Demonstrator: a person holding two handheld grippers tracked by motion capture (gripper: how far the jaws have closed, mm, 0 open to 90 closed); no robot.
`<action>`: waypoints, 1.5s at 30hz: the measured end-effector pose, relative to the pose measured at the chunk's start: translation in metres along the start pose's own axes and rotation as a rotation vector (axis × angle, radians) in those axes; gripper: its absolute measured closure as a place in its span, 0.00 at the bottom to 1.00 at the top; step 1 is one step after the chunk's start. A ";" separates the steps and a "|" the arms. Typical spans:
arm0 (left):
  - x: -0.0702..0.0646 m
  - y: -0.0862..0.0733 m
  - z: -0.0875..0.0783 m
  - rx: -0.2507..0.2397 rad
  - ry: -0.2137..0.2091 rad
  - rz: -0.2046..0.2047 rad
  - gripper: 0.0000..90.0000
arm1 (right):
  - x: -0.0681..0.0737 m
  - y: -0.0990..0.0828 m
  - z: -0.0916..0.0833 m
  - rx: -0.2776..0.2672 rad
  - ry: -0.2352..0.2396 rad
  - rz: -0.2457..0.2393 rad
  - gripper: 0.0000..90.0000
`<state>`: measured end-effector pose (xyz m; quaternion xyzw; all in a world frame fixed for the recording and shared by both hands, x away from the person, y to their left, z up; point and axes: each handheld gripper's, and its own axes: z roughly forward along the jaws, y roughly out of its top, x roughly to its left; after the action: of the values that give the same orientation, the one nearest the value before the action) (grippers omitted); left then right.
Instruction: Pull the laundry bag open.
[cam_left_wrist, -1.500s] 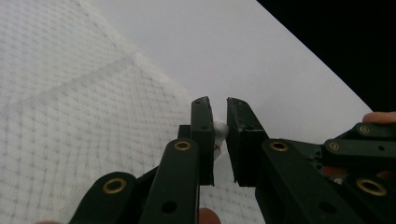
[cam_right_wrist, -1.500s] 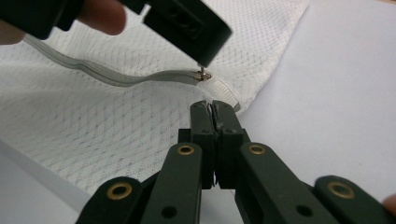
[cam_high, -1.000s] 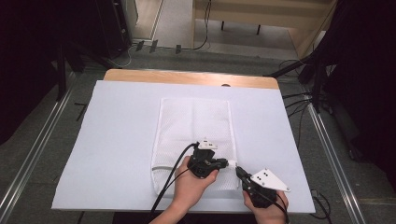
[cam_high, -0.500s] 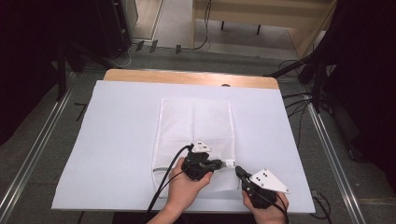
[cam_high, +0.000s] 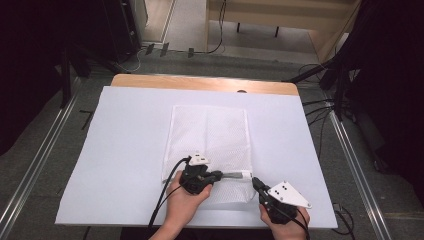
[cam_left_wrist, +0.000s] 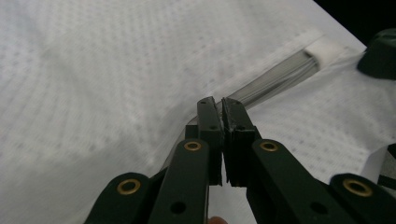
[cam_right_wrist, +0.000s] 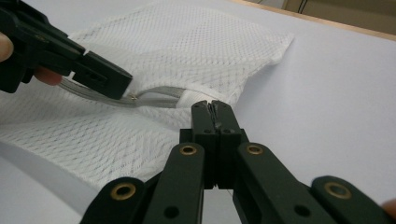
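A white mesh bag (cam_high: 210, 132) lies flat in the middle of the white sheet. Its zipper (cam_high: 235, 174) runs across the near end to a white end tab (cam_left_wrist: 322, 49). My left gripper (cam_high: 220, 175) lies low over the bag, pointing right, and is shut on the zipper pull (cam_right_wrist: 134, 97). The opened grey zipper track (cam_left_wrist: 275, 79) stretches from its tips toward the tab. My right gripper (cam_high: 255, 181) is shut on the bag's right edge beside that tab, with fabric pinched at its tips (cam_right_wrist: 214, 106).
The white sheet (cam_high: 125, 150) covers a wooden table whose far edge (cam_high: 200, 82) shows bare. Metal rails and cables run along the floor on both sides. The sheet's front edge lies just below both hands.
My left gripper has slid left along the zipper, away from the end tab, leaving a longer stretch of grey track exposed. The right gripper has stayed where it was.
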<state>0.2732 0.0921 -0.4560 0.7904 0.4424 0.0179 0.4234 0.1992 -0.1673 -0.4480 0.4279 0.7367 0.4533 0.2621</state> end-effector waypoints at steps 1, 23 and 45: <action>0.009 -0.003 -0.007 0.000 0.015 -0.007 0.99 | 0.000 0.000 0.000 0.001 0.002 -0.002 1.00; 0.079 -0.039 -0.086 -0.020 0.187 -0.050 0.99 | -0.001 -0.003 0.000 0.033 0.010 0.005 1.00; 0.097 -0.051 -0.117 -0.035 0.217 -0.055 0.99 | -0.003 -0.001 -0.001 0.034 -0.008 -0.008 1.00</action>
<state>0.2506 0.2504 -0.4497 0.7640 0.5066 0.0994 0.3871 0.1992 -0.1707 -0.4486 0.4311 0.7449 0.4381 0.2596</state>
